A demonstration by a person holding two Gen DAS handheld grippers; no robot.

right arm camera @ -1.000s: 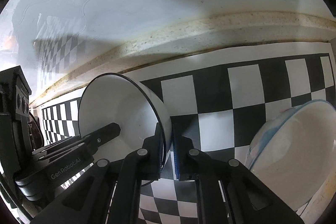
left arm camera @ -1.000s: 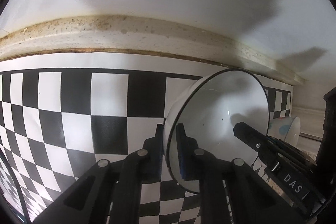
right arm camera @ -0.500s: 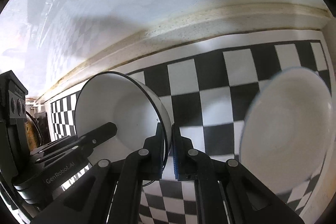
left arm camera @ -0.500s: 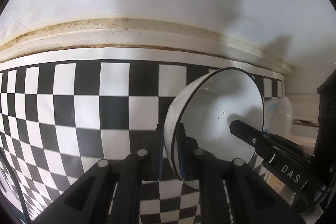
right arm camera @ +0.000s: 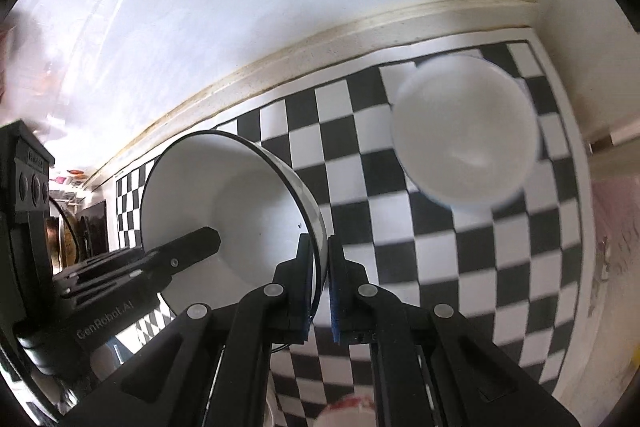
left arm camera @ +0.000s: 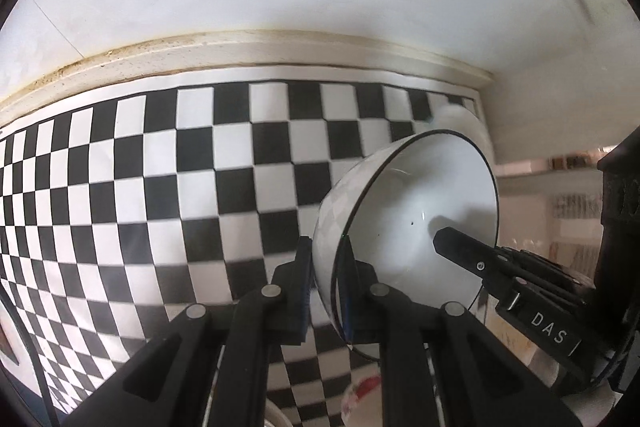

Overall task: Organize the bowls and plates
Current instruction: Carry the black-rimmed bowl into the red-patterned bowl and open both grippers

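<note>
A white bowl with a thin black rim hangs tilted above the black-and-white checkered mat. My left gripper is shut on one side of its rim, one pad inside and one outside. My right gripper is shut on the opposite side of the rim. Each gripper's finger shows inside the bowl in the other's view. A second, plain white bowl stands upright on the mat near its far right corner, and only its top edge peeks out behind the held bowl.
A speckled cream ledge and a white wall run along the mat's far edge. A red-and-white round object lies below the grippers, mostly hidden. A side wall closes the right end.
Both grippers have risen with the bowl between them, and the mat looks farther below. The second white bowl, close at the right before, now sits smaller and farther off.
</note>
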